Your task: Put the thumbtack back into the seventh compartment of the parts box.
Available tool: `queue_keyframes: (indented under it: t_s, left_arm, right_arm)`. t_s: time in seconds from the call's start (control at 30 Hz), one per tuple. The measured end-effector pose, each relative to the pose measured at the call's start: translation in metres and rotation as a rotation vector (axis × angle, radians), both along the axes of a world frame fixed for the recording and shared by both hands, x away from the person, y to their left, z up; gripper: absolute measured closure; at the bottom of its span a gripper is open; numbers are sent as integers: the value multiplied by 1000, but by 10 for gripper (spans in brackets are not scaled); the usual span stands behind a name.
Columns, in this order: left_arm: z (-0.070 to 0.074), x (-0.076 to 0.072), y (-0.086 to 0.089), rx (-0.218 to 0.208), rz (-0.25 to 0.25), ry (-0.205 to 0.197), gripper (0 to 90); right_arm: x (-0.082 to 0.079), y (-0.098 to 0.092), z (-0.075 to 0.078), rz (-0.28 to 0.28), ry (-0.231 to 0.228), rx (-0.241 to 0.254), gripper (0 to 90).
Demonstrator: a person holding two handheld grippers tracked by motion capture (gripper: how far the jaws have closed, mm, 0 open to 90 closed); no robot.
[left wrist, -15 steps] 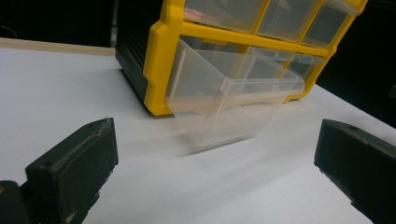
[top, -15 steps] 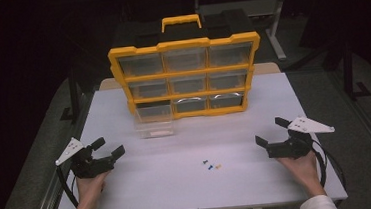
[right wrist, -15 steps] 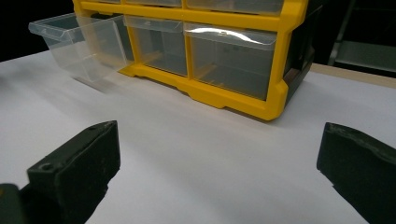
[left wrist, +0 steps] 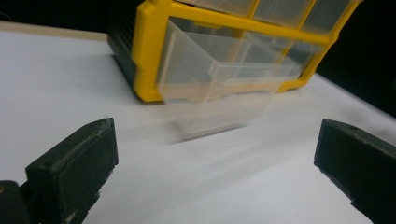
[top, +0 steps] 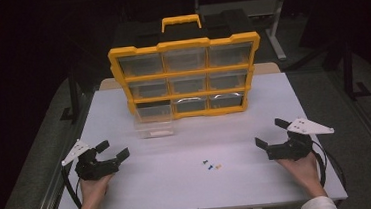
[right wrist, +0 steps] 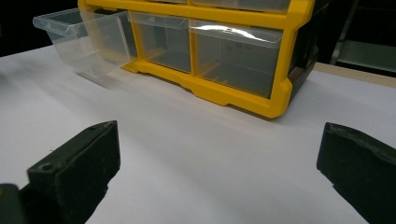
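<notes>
**Two open grippers wait before a drawer cabinet**

At the lower left of the high view, the left gripper rests on the white table, jaws spread wide and empty. The right gripper, lower right, is equally wide and empty. A clear drawer (pulled out of the yellow cabinet) sits centre-left. Tiny coloured pieces lie between the grippers, low centre.

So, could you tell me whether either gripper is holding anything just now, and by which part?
Nothing is held. The left gripper and the right gripper both stand open above the table, with nothing between their jaws.
</notes>
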State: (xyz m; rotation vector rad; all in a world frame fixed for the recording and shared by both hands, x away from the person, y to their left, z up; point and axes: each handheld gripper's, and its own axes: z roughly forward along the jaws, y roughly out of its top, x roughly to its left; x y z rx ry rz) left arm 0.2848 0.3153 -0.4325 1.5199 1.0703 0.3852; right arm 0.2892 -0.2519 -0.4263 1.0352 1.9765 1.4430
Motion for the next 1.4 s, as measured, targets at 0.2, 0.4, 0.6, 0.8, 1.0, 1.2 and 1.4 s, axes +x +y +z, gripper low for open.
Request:
queue_keyframes:
  t_s: [0.2, 0.4, 0.6, 0.8, 1.0, 1.2, 1.4]
  left_arm:
    - [5, -1, -11, 88, -28, -14, 0]
    - [5, 0, -21, 86, -117, 7, 0]
    - [10, 2, -46, 182, -215, -8, 0]
    - [12, 9, -63, 174, -326, 39, 0]
    - [14, 15, -79, 224, -394, 44, 0]
    - [19, 18, -90, 263, -433, 32, 0]
    - [22, 20, -101, 300, -454, 27, 0]
  right_arm:
    - [-1, -1, 1, -6, -9, -2, 0]
    - [0, -2, 0, -2, 2, 1, 0]
    - [-1, -2, 1, 0, -3, 7, 0]
    - [-1, -1, 0, 5, 2, -1, 0]
    - [-1, 0, -2, 7, 10, -10, 0]
    - [-1, 0, -2, -1, 9, -15, 0]
    - [-1, 1, -2, 5, 13, -20, 0]
